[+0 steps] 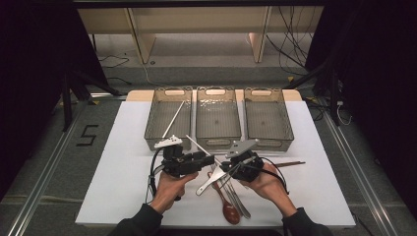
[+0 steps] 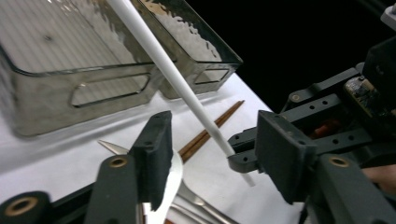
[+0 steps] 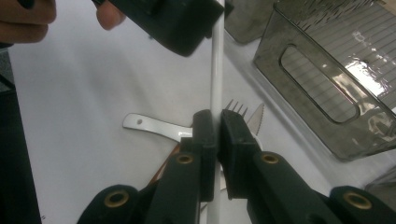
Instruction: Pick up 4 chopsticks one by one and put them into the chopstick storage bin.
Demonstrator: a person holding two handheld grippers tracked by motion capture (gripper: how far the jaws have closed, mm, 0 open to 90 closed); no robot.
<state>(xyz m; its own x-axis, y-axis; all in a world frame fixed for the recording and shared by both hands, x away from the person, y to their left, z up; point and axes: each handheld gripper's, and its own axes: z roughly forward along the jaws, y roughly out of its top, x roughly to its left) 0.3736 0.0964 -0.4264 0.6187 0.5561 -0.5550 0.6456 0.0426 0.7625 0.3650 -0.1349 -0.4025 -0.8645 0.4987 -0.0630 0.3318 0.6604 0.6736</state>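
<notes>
A thin white chopstick hangs slanted above the table, with my right gripper shut on its lower end. In the right gripper view the jaws pinch the stick upright between the pads. My left gripper is close on the left, its jaws pointing at the same stick. Seen in the left gripper view, the chopstick crosses the gap between my left gripper's jaws, which stand apart without touching it. A second white chopstick leans in the left tray.
Three clear grey trays stand side by side at the back of the white table. Below the grippers lie a brown spoon, a white spoon, a fork and a knife. Brown chopsticks lie to the right.
</notes>
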